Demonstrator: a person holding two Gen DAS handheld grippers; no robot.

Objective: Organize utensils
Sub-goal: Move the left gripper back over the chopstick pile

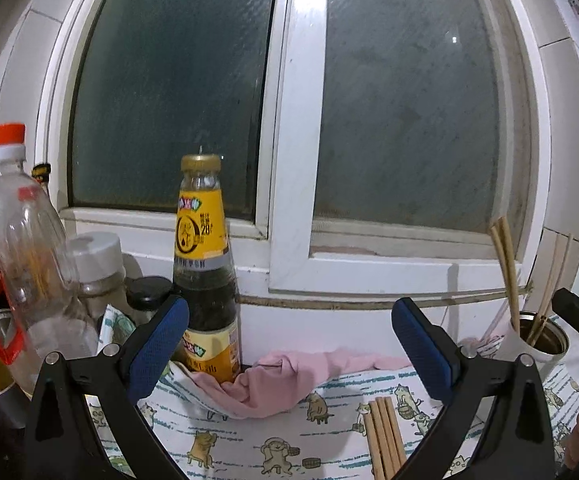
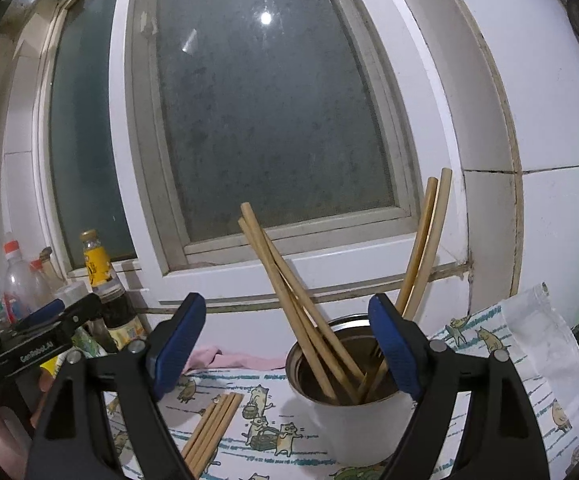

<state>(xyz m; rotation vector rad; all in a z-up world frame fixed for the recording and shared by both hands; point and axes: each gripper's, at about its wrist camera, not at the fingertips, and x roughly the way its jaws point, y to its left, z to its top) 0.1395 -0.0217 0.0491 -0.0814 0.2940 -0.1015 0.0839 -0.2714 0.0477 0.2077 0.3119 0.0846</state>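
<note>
My right gripper hangs nearly level, tipped slightly down, jaws wide apart and holding nothing, the cup of leaning chopsticks just past its fingertips. My left gripper sits the same way, gaping and empty. Between its fingers, on the cat-print cloth, a bundle of loose chopsticks lies flat, pointing away toward the window.

My work surface below the window, covered by a cat-print cloth. On it: a bundle of loose chopsticks near left; a white cup right, holding upright chopsticks; a crumpled pink rag far; a sauce bottle far left.
</note>
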